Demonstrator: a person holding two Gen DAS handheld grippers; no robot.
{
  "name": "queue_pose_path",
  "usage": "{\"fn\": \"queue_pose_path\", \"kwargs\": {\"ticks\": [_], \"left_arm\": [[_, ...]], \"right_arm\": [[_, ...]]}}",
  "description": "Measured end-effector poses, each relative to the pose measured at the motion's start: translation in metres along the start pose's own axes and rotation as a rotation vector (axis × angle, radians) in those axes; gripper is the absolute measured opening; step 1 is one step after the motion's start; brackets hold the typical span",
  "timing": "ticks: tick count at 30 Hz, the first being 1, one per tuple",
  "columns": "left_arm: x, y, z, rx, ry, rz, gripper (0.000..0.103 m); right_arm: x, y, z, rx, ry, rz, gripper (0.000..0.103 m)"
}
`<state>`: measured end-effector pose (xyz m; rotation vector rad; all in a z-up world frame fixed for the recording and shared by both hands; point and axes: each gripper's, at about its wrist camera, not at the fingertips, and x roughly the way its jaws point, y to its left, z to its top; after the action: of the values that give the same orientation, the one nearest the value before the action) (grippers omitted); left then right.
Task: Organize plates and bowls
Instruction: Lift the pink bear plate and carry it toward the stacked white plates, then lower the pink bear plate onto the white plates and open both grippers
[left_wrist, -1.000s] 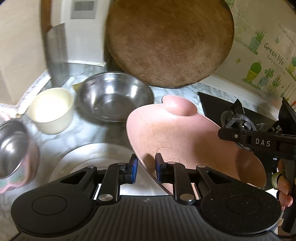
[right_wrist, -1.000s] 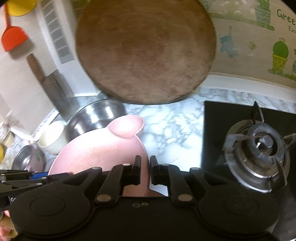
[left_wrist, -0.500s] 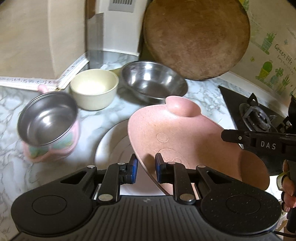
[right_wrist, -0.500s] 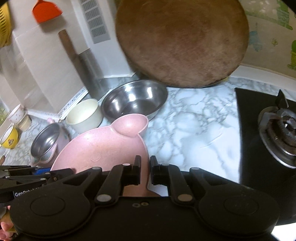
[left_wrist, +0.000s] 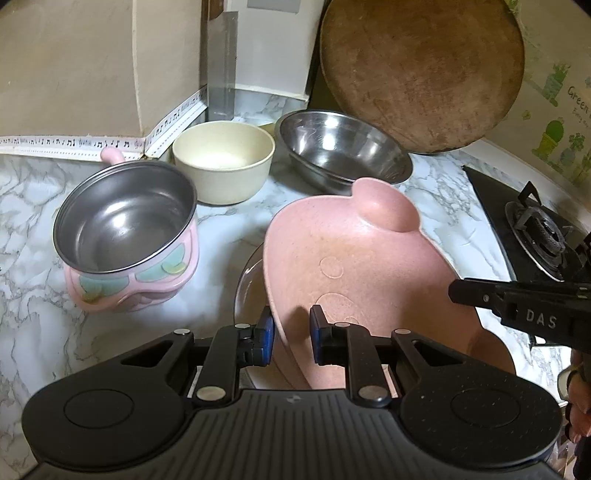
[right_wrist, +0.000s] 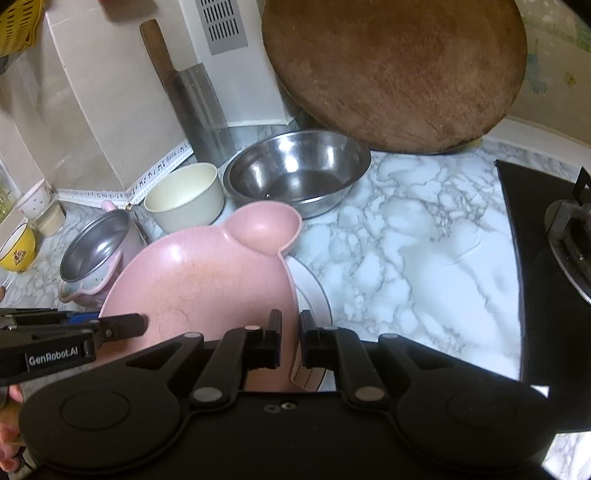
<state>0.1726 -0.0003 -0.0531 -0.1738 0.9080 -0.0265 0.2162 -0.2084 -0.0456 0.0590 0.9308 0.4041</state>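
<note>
A pink bear-shaped plate with round ears is held tilted above a white plate on the marble counter. My left gripper is shut on the pink plate's left rim. My right gripper is shut on its right rim. The white plate also shows in the right wrist view, mostly hidden under the pink one. Behind stand a cream bowl, a steel bowl and a pink steel-lined pot.
A round wooden board leans on the back wall. A cleaver leans in the corner. A gas stove lies at the right. A yellow cup and a small white cup stand far left.
Both grippers have pulled back and to the left with the pink plate. The pot and cream bowl have come fully into view and the stove has slid toward the right edge.
</note>
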Motion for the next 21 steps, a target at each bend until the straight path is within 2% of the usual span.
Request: {"fn": "queue_pose_path", "kwargs": {"ticks": [13,21], "left_arm": [[0.023,0.003,0.006,-0.014,0.051,-0.031,0.019],[0.035,0.002,0.009,-0.007,0.086,-0.067,0.019]], "right_arm": [[-0.001,-0.002,-0.001,0.023,0.0,-0.014,0.011],[-0.005,-0.012,-0.005,0.069,0.037,-0.006,0.011]]}}
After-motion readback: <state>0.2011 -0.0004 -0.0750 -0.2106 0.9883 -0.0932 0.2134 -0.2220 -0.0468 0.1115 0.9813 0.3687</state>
